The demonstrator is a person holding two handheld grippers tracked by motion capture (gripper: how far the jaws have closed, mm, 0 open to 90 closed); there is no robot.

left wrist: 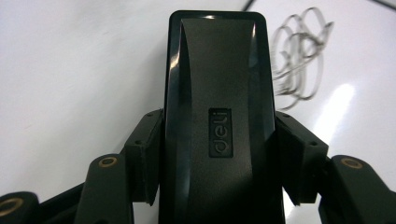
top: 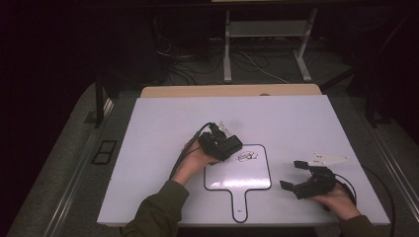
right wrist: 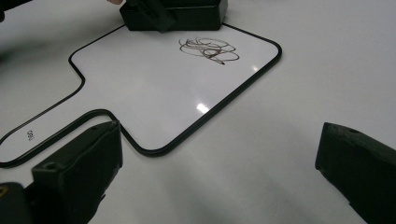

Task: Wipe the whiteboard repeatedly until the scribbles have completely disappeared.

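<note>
We find the left tongs (top: 223, 143) clenched on a black eraser (left wrist: 217, 116) at the whiteboard's (top: 225, 178) far left edge, beside the scribble (top: 247, 156); erasing appears undone. Right tongs (top: 291, 175) released, near right.

The left tongs (top: 225, 143) sit just left of the frame's centre in the high view, held by the left hand (top: 193, 159), whose green-sleeved forearm rises from the bottom edge and slants up to the right. In the left gripper view their jaws press against both sides of a black block (left wrist: 217, 116). The right tongs (top: 294, 176) lie at the lower right, gripped by the right hand (top: 338, 197), pointing left with jaws spread wide apart and nothing between them.
</note>
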